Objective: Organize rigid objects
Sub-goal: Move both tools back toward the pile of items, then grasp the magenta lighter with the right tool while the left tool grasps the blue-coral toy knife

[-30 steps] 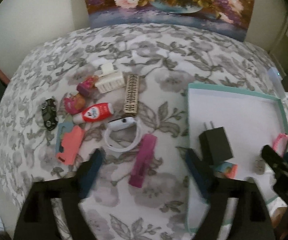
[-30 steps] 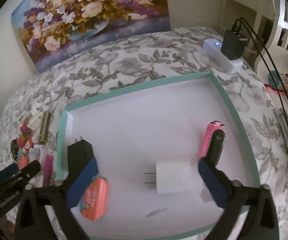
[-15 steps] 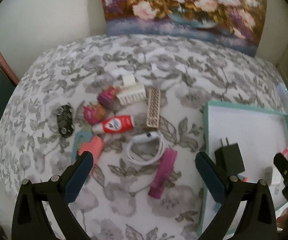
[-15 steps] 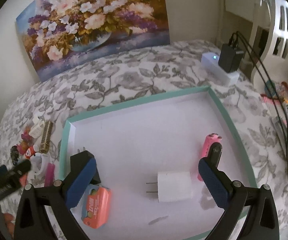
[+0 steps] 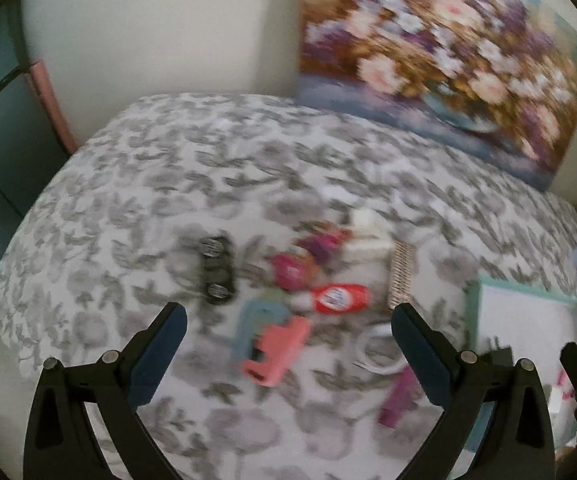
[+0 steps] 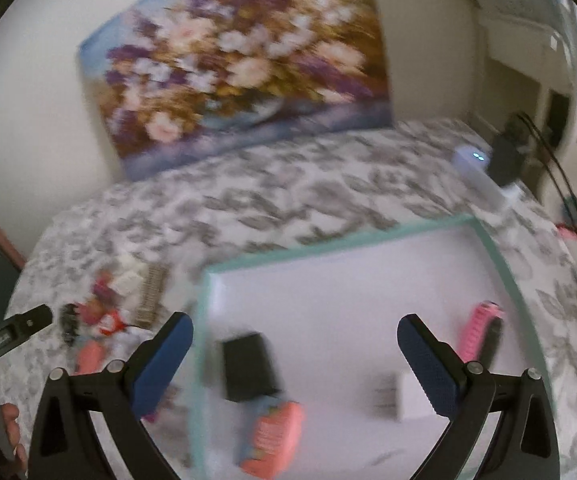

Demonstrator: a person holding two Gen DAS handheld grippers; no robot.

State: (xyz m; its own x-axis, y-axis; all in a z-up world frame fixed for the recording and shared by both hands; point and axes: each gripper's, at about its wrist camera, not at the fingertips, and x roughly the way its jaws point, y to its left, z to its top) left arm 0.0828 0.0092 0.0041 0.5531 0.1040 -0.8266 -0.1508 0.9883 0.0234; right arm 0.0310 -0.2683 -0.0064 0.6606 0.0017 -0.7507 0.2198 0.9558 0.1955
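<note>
Left gripper (image 5: 286, 330) gapes wide, holding nothing; the coral clip (image 5: 276, 356) lies between its 2 fingers at lower centre. Right gripper (image 6: 294, 342) is equally spread and unladen; the black charger (image 6: 250, 366) sits between its fingers inside the teal-rimmed tray (image 6: 328, 250).

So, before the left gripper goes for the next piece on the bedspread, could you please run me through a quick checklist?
1. Left gripper empty, jaws wide apart: ok.
2. Right gripper empty, jaws apart, over the tray: ok.
3. Tray has bare floor between the black charger and the pink comb: ok.
4. Candidate in front of the left gripper, the coral clip, lies between the fingertips in view: ok.
5. Coral clip free of the grey-blue piece beside it: cannot tell, blurred.
6. Image sharp enough to aim: not ok, both views smeared.
</note>
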